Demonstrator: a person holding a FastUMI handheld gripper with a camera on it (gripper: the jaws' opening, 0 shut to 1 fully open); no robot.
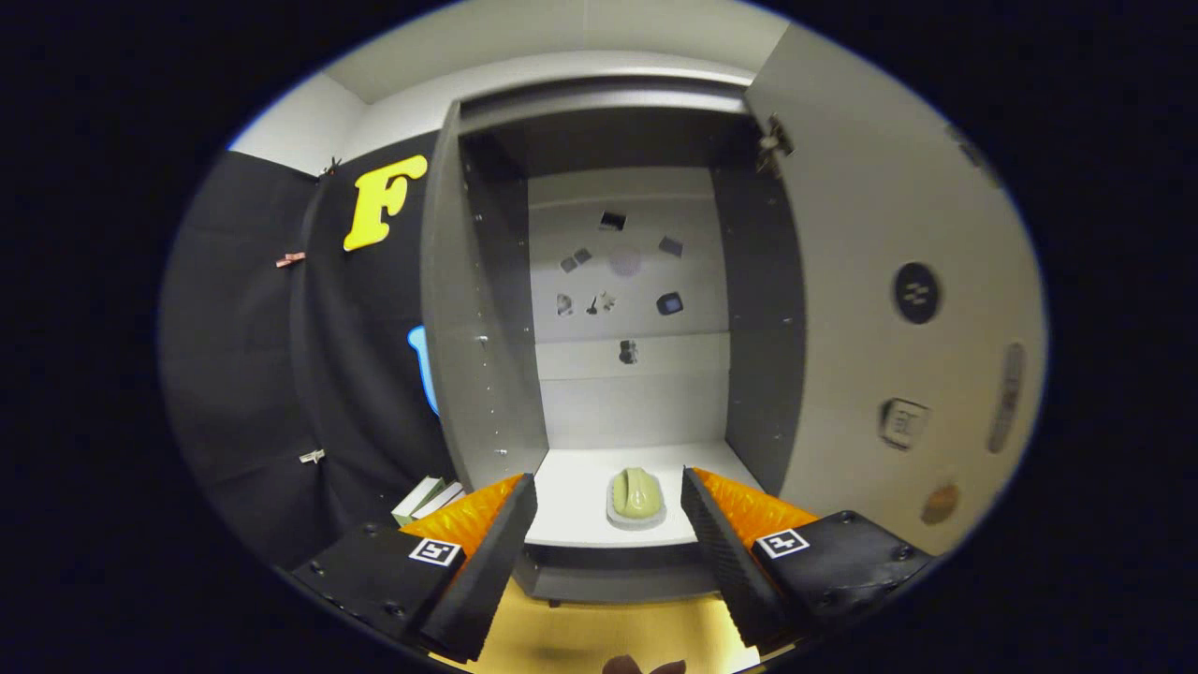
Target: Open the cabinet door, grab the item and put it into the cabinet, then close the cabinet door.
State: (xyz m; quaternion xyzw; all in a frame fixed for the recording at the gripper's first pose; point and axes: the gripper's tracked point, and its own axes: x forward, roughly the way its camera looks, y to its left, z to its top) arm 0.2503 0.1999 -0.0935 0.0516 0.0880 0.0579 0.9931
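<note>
A tall grey cabinet stands ahead with its door swung wide to the right. On its white bottom shelf rests a pale green rounded item on a light base, near the shelf's front edge. My gripper is open, its two black fingers with orange sides spread apart just in front of the shelf. The item sits beyond the fingertips, seen through the gap between them, and touches neither finger. Nothing is held.
Small dark stickers dot the cabinet's back wall. The open door carries a round black sticker and other small marks. A yellow tabletop lies below the fingers. White and green boxes lie left of the cabinet base.
</note>
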